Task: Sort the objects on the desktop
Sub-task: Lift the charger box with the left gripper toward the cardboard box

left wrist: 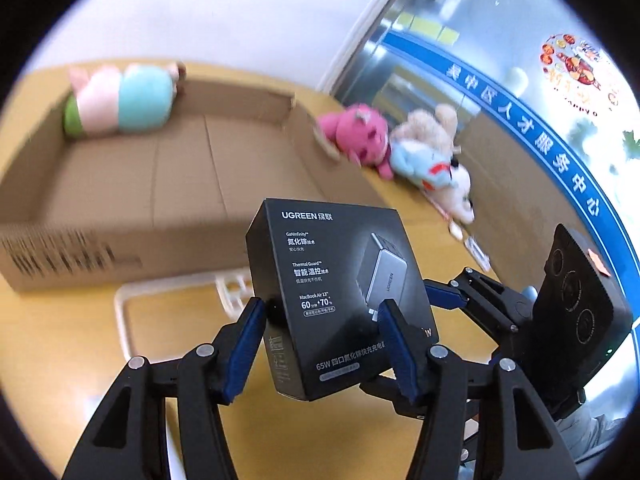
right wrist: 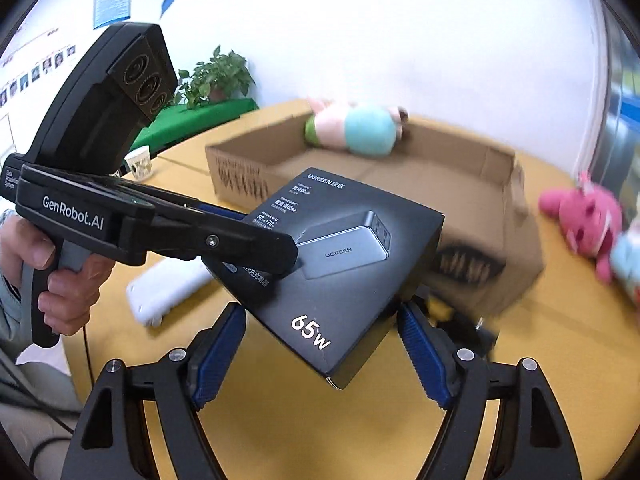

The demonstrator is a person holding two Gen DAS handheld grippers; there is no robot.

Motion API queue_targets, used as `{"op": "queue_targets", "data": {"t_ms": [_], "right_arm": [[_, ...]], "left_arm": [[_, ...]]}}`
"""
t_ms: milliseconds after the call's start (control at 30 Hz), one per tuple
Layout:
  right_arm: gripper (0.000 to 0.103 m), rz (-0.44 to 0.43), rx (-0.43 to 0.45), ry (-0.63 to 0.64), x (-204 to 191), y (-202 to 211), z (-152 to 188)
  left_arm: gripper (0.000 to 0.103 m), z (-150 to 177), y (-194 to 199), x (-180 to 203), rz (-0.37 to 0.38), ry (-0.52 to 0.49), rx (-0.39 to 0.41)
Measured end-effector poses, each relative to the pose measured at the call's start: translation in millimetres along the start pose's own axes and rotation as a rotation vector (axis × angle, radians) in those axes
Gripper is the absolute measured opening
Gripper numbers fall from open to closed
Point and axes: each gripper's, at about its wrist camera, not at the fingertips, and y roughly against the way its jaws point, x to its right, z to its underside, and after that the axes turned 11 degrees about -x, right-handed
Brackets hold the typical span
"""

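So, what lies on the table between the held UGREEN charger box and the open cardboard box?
A white plastic tray, on the yellow table, partly behind the UGREEN charger box; the left wrist view shows it.

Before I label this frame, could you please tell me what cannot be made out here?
- Left wrist view: black printing on the brown cardboard box is motion-blurred, unreadable.
- Right wrist view: whether the right gripper pads press the black charger box is unclear; its corners hide contact.
- Right wrist view: the blue plush toy is cut off by the edge.
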Motion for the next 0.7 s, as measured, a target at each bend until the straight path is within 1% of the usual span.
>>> {"op": "queue_targets", "data": {"t_ms": [100,267,367,533,633,700], "right_arm": [[0.077,0.035,0.037,0.039,1.5,8.0,-32.3],[0.077,0.096,0.13,0.105,7.7,33.6,-88.4],[0.077,0.104,0.187,0.128,16.4,46.8,-124.1],[0.077,0.115,0.27,0.143,31.9,63.3,-178.5],[0.077,0.127,0.317,0.155,41.5,68.9,-209.4],[0.077,0.122,0.329,0.156,49.2,68.7,-225.2]], "left_arm": [[0.058,-23.8,21.3,2.7,-0.027,-0.027,0.074],[0.058,-67.7,63.7,14.4,-0.08,-0.11,0.201],[0.058,-97.7,84.8,19.9,-0.114,-0.144,0.267],[0.058,-147.7,113.6,23.7,-0.156,-0.18,0.346],[0.058,-170.8,124.9,19.7,-0.166,-0.19,0.371],[0.058,-186.5,127.3,16.6,-0.175,-0.195,0.378]]}}
